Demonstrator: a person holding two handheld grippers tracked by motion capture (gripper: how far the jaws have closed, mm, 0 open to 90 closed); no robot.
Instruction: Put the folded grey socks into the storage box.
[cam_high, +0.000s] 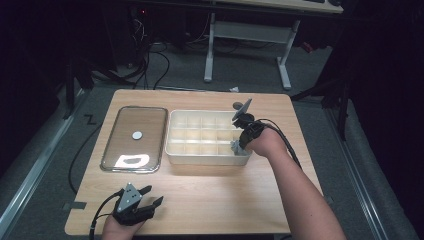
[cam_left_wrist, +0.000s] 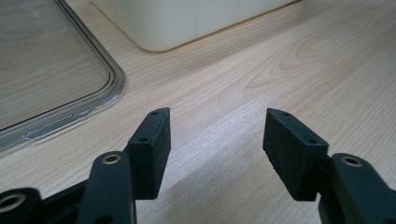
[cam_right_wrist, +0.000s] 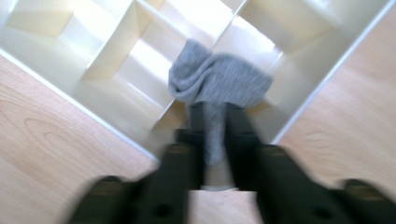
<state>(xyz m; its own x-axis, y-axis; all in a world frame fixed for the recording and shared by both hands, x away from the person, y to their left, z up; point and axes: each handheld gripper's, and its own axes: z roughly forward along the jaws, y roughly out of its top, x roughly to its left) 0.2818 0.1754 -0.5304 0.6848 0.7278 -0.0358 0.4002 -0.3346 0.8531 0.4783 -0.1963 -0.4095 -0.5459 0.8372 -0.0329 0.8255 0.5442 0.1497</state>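
A cream divided box (cam_high: 172, 150) stands in the middle of the wooden table. My right gripper (cam_high: 236, 146) hangs over its near right corner, shut on a grey sock (cam_right_wrist: 219, 81) that bunches above the compartments (cam_right_wrist: 140, 60). In the right gripper view the sock's tail runs down between the two jaws, and the picture is blurred. My left gripper (cam_high: 148, 196) rests low near the table's front left edge, open, with bare wood between its pads (cam_left_wrist: 149, 149).
A clear plastic lid (cam_high: 134, 138) with a round white spot lies flat to the left of the box; its rim (cam_left_wrist: 109, 88) shows in the left gripper view. Bare tabletop (cam_high: 210, 195) stretches in front of the box. A desk frame and cables stand beyond the table.
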